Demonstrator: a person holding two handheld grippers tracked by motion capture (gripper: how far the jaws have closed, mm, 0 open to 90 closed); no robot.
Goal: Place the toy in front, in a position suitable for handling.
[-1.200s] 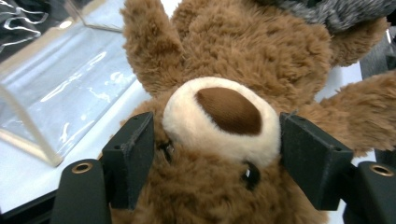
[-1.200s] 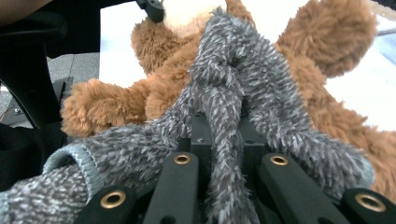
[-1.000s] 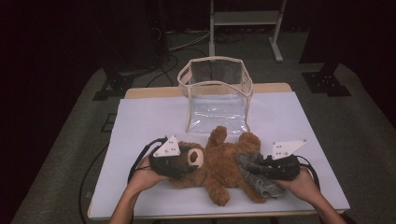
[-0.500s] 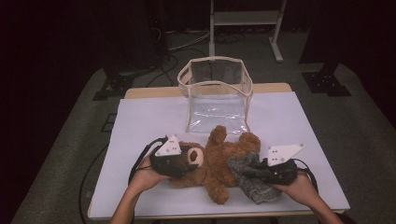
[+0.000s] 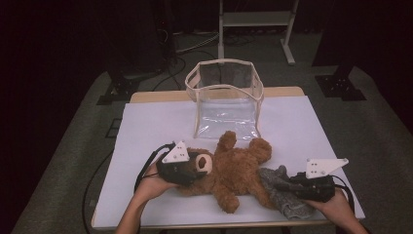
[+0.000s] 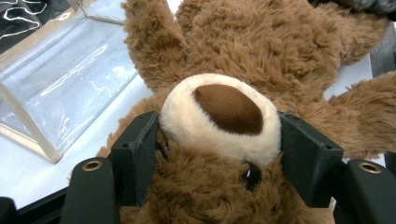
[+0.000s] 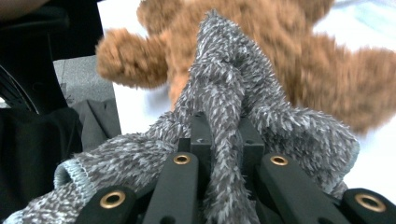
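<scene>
High view: fixed above near side, facing forward and down over whole tabletop (image 5: 146,126). Each hand-held gripper camera sits very close, looking along its jaws. All three share the teddy bear (image 5: 234,170).
</scene>
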